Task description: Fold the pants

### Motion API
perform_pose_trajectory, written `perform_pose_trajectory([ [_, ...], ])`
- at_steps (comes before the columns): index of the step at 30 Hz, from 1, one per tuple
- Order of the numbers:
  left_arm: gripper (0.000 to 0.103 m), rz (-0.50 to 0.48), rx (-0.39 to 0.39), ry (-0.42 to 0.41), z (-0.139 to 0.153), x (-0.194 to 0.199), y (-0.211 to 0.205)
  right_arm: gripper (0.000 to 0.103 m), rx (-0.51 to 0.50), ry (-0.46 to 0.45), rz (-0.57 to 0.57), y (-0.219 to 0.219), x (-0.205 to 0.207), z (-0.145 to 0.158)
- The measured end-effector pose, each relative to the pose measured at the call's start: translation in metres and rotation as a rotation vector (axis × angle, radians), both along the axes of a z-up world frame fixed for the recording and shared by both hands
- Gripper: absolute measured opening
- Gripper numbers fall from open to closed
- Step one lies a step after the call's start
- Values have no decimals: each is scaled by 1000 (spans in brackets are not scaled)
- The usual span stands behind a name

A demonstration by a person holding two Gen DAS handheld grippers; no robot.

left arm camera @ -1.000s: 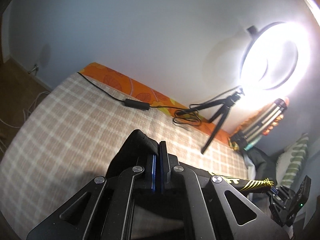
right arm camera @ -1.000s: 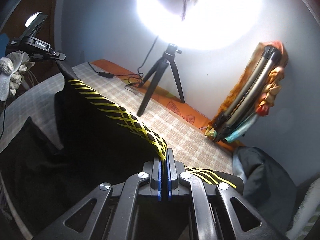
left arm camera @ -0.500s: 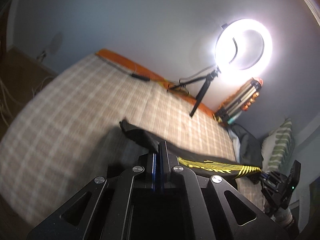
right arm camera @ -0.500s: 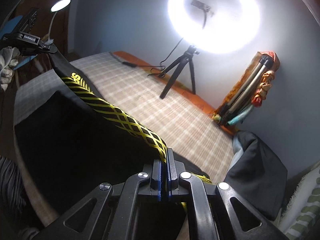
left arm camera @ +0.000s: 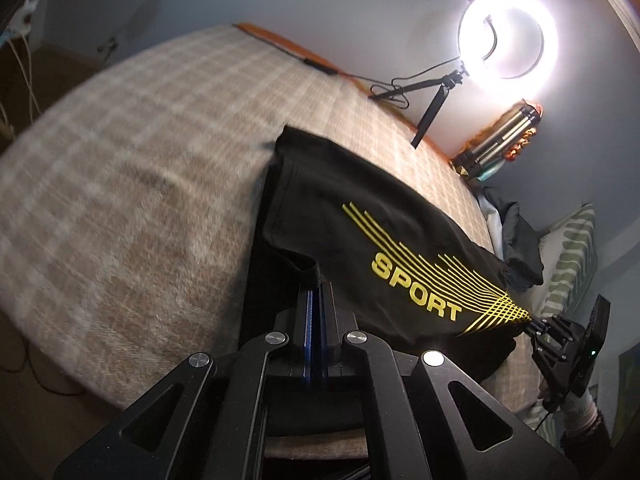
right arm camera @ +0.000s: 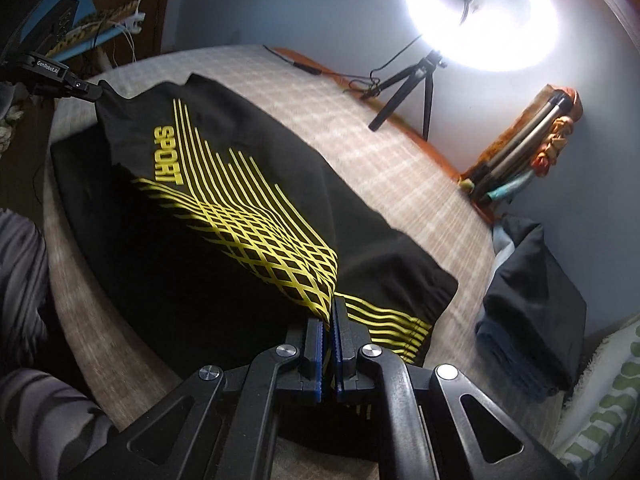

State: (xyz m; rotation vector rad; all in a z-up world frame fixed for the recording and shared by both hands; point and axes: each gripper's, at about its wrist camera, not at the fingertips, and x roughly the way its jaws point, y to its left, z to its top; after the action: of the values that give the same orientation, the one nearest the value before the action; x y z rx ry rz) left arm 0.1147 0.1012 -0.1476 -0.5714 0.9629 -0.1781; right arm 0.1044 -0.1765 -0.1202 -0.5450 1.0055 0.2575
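Note:
Black pants (left arm camera: 360, 216) with yellow stripes and the word SPORT lie stretched over the checked bedspread (left arm camera: 132, 168). My left gripper (left arm camera: 316, 286) is shut on a black hem corner of the pants at the near edge. My right gripper (right arm camera: 331, 304) is shut on the yellow-lattice edge of the same pants (right arm camera: 224, 200). In the right wrist view the left gripper (right arm camera: 94, 94) pinches the far left corner. In the left wrist view the right gripper (left arm camera: 532, 320) pinches the striped end at the right. Under the held layer lies more black cloth.
A lit ring light (left arm camera: 506, 36) on a small tripod (right arm camera: 400, 84) stands at the bed's far edge, with a cable (left arm camera: 320, 68) along it. A folded tripod (right arm camera: 520, 140) leans on the wall. Dark folded clothes (right arm camera: 528, 304) and a green patterned pillow (left arm camera: 568, 256) lie at right.
Both grippers have drawn back and sunk towards the bed's near edge, pulling the pants along. The cloth hung as a taut band before; now it spreads flat and shows the SPORT print.

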Motion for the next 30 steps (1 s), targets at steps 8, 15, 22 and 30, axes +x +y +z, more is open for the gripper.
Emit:
perform_pose_trajectory([
  [8,12,15,-71,28,-12,5,3,1,-7,0,0,3,2,-7],
  [15,33,69,-163,59,-27,5,11,2,-6,9,-3,2,3,-10],
  [22,0,61,-120,43,-30,17,5,2,-22,15,-14,2,8,-17],
  [30,1,30,-89,-52,13,-7,14,2,-40,-25,-11,-2,3,0],
])
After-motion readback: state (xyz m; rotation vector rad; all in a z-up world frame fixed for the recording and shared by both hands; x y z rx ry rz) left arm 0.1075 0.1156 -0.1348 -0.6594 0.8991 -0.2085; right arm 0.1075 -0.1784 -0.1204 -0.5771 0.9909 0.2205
